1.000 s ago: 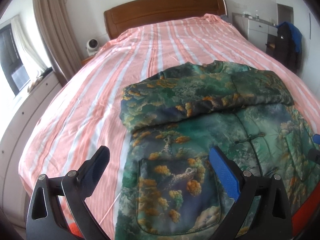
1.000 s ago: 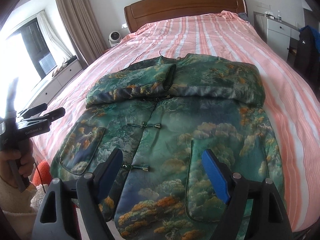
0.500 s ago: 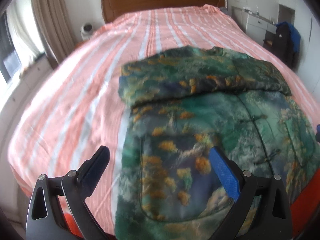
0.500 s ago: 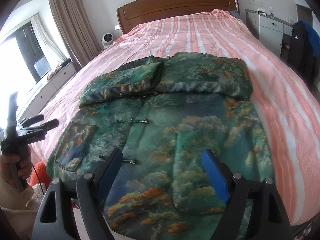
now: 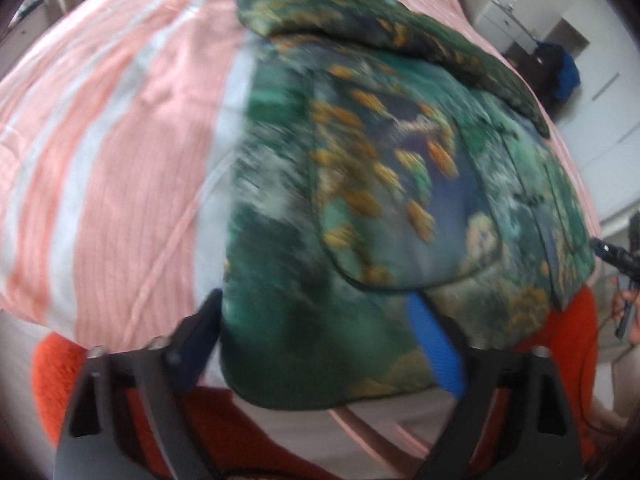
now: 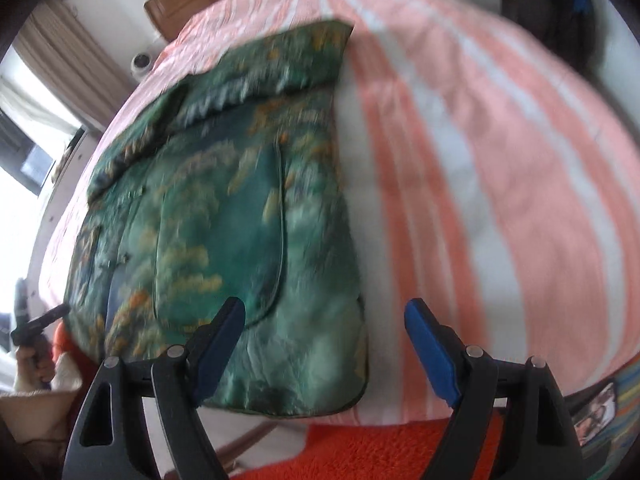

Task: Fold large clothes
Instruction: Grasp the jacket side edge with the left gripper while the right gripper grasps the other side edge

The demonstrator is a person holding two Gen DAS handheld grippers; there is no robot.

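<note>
A green padded jacket (image 5: 360, 184) with orange and blue landscape print lies flat on the striped bed, sleeves folded across its chest; it also shows in the right wrist view (image 6: 240, 208). My left gripper (image 5: 320, 344) is open, its jaws on either side of the jacket's bottom left hem corner, which hangs over the bed edge. My right gripper (image 6: 324, 336) is open at the bottom right hem corner, one finger (image 6: 218, 340) over the cloth, the other finger (image 6: 430, 344) over the sheet. Both views are blurred.
The pink and white striped bed sheet (image 6: 480, 140) surrounds the jacket. An orange fluffy rug (image 6: 380, 452) lies below the bed's foot edge. A wooden headboard (image 6: 168, 8), a curtain (image 6: 60, 48) and a dark garment (image 5: 556, 72) stand farther off.
Both grippers have dropped and moved in close to the jacket's bottom hem corners at the foot of the bed. Both stay open.
</note>
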